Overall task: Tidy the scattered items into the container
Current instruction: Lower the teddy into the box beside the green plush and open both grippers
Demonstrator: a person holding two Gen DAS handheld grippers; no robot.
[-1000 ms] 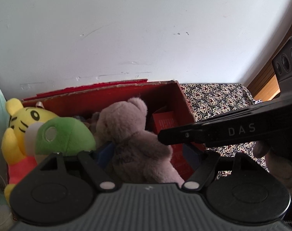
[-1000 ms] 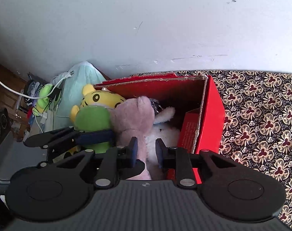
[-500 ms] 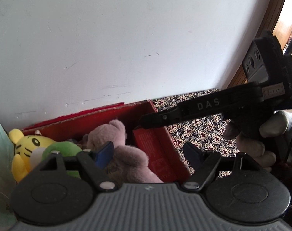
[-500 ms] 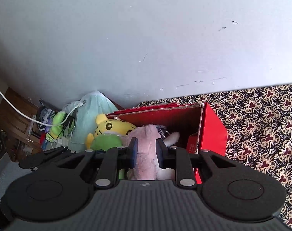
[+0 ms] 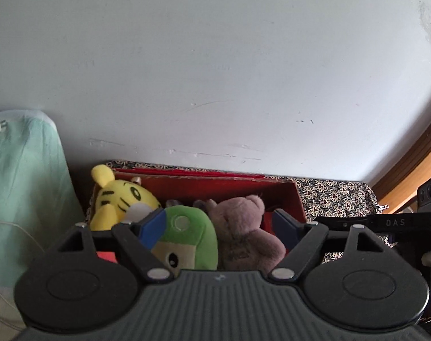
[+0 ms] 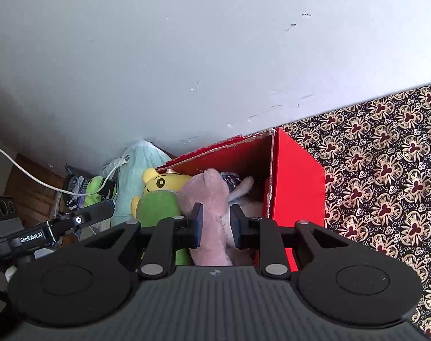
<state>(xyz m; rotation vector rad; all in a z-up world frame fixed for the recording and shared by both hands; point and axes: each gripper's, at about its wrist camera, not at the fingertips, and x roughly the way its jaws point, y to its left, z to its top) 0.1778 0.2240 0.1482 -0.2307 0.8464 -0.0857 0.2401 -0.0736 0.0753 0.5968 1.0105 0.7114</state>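
Tongs, left (image 5: 218,224): jaws stand wide and are opening, with the blue pads pressing on nothing. Seen past them from above are a green plush (image 5: 187,236) by the 9 o'clock pad and a mauve bear (image 5: 243,227) toward the 3 o'clock pad. The bear's front carries faint print that cannot be read.

Tongs, right (image 6: 215,221): jaws are drawn almost together, leaving a narrow gap and gripping nothing. The same bear shows through that gap, lying beyond it.

Writing: the arm of the right tongs, at 3 o'clock in the left wrist view, reads "DAS". The left tongs' body, at 9 o'clock in the right wrist view, reads "GenRobot.AI" and "DAS"; the smaller lines beneath are too fine to read.

Container: a red box (image 6: 295,182), open-topped, stands at 12 o'clock of both tongs, against a pale wall (image 5: 215,56). Inside it are the green plush, the bear, a yellow tiger plush (image 5: 121,199) at 10 o'clock and a white plush (image 6: 243,190) at 1 o'clock.

Surroundings: a patterned cloth (image 6: 386,170) lies under the box and runs out to 3 o'clock. A pale green bag (image 5: 22,184) stands at 9 o'clock, with a white cable (image 6: 30,179) beside it.
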